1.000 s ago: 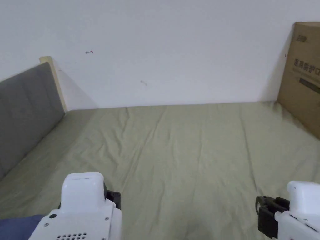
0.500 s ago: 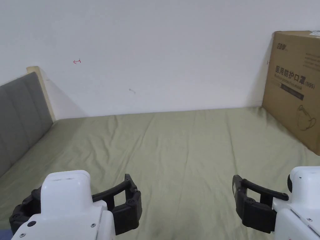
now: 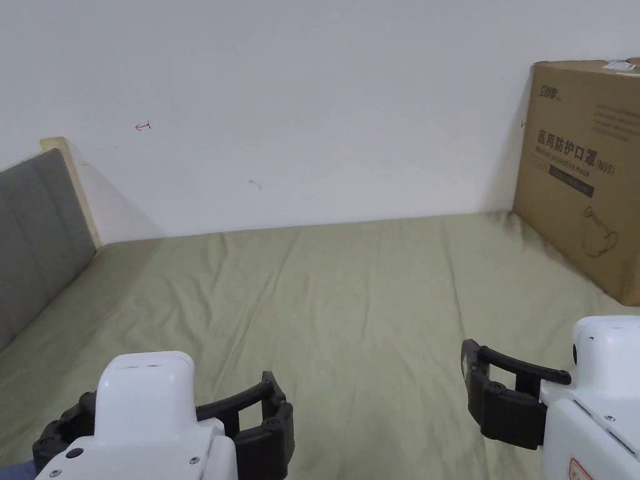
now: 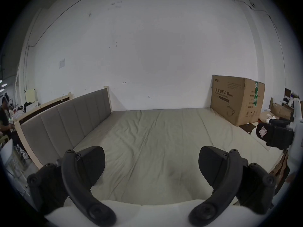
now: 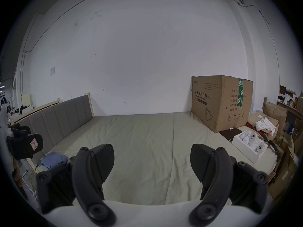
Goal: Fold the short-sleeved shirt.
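A crumpled blue bundle of cloth point(image 5: 52, 158), apparently the shirt, lies at the near left edge of the olive bed sheet point(image 3: 350, 300); a sliver of blue point(image 3: 11, 470) shows at the head view's bottom left corner. My left gripper point(image 3: 178, 390) point(image 4: 151, 153) hovers over the near left of the bed, open and empty. My right gripper point(image 3: 531, 381) point(image 5: 152, 148) hovers over the near right, also open and empty. Each also appears in the other's view: the right gripper point(image 4: 275, 135), the left gripper point(image 5: 23, 143). Neither touches the cloth.
A large cardboard box point(image 3: 581, 169) stands at the bed's far right corner against the white wall. A grey padded headboard point(image 3: 37, 237) runs along the left side. A white tray point(image 5: 249, 142) with white items sits at the bed's right edge. A person point(image 4: 4, 116) stands far left.
Both grippers have come up and forward over the bed, so their open jaws now show in the head view. The head camera has also turned slightly to the right.
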{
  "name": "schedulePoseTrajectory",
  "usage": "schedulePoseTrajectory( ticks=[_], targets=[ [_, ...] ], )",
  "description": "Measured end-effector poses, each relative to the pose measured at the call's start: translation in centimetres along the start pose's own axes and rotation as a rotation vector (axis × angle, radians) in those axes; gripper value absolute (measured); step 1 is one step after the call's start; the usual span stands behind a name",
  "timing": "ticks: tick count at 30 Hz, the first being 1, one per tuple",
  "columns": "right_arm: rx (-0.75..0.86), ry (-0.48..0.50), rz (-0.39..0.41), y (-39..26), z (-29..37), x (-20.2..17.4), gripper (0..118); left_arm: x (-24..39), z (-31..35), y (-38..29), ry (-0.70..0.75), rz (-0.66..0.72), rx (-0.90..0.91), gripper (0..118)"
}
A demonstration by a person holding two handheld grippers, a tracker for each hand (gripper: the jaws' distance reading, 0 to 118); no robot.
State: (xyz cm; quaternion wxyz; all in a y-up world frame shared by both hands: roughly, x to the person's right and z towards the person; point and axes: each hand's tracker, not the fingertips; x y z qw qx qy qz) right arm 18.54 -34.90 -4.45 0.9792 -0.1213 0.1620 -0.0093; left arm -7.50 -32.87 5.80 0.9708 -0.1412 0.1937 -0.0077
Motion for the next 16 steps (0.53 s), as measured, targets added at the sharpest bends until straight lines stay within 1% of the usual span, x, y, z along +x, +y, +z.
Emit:
schedulePoseTrajectory(
  ticks=[3, 8, 10, 14, 16],
  targets=[
    [-0.004, 0.003, 0.000, 0.0, 0.0, -0.2, 98, 0.4, 0.1, -0.2, 0.032, -0.047, 0.018, 115],
    [-0.018, 0.010, 0.012, 0.0, -0.1, -0.5, 98, -0.2, -0.3, 0.1, 0.015, -0.025, -0.005, 116],
    [-0.016, 0.007, 0.016, 0.0, 0.0, -0.7, 98, -0.3, -0.5, 0.1, 0.040, -0.024, -0.003, 115],
    [-0.025, 0.012, 0.001, 0.1, -0.2, -0.6, 98, -0.4, -0.3, 0.2, 0.054, -0.024, 0.019, 115],
    [-0.029, 0.013, -0.008, 0.1, -0.3, -0.5, 98, -0.8, -0.1, 0.2, 0.035, -0.016, 0.034, 115]
  ],
)
